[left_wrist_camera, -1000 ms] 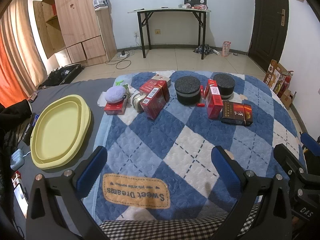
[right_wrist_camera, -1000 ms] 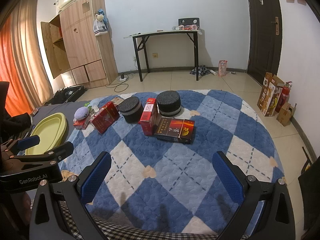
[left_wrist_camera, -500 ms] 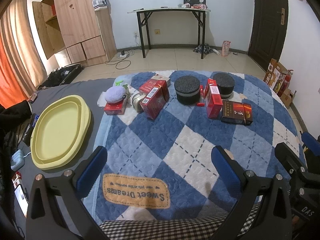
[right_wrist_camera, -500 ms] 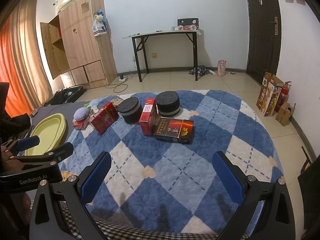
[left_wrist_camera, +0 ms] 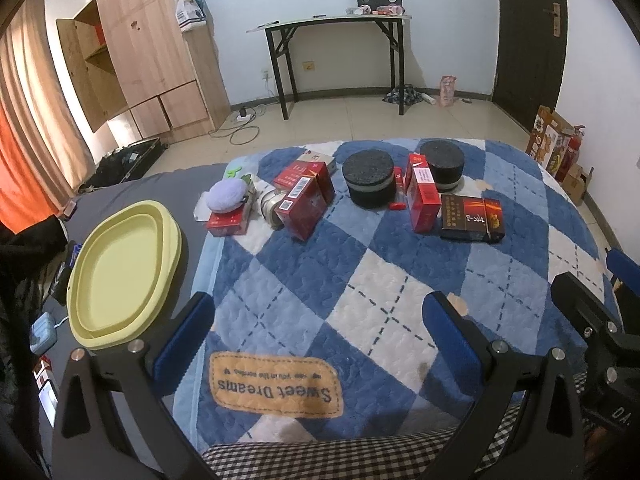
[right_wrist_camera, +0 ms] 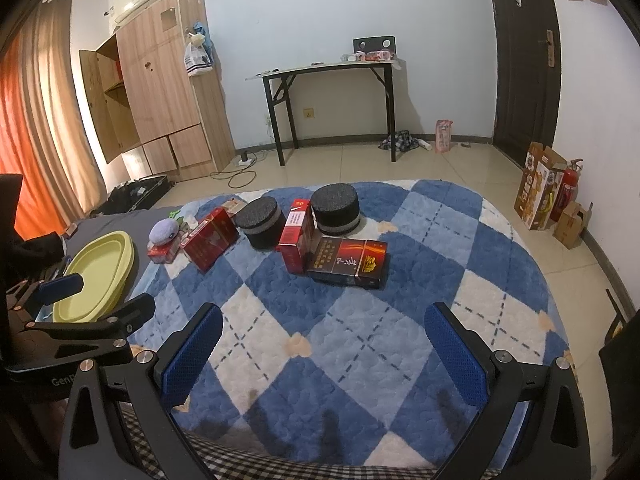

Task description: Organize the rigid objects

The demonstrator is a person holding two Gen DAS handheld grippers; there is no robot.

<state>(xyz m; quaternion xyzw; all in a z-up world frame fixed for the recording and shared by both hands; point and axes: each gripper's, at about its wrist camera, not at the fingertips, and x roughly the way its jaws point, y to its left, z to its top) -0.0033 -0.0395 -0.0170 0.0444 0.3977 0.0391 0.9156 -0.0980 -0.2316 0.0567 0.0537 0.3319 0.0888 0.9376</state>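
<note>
Left wrist view hides part of what I need: a silver tin (left_wrist_camera: 269,207) lies on its side, wedged between a red box (left_wrist_camera: 305,207) and a small red carton (left_wrist_camera: 227,224), and only its round end shows. A lilac pouch (left_wrist_camera: 227,197) sits on top of that small carton, covering its upper face. A tiny red item (left_wrist_camera: 397,205) beside the nearer black cylinder (left_wrist_camera: 369,185) is too small for me to identify. Print on the boxes is unreadable from here.

The rigid objects stand clustered at the far side of the blue-and-white checked quilt (left_wrist_camera: 360,280), well apart from both tools. Two black round cylinders, each with a grey band, stand upright; the second cylinder (right_wrist_camera: 335,209) is just behind an upright red pack (right_wrist_camera: 297,236). A dark flat carton (right_wrist_camera: 347,262) with red and gold print lies flat, touching that pack.

The yellow oval tray (left_wrist_camera: 120,272) rests to the left on grey bedding, just beside the quilt's edge, and I see nothing in it.

My left gripper (left_wrist_camera: 318,320) hangs with its blue pads spread wide, holding nothing. My right gripper (right_wrist_camera: 323,330) is likewise spread and empty above the quilt.
</note>
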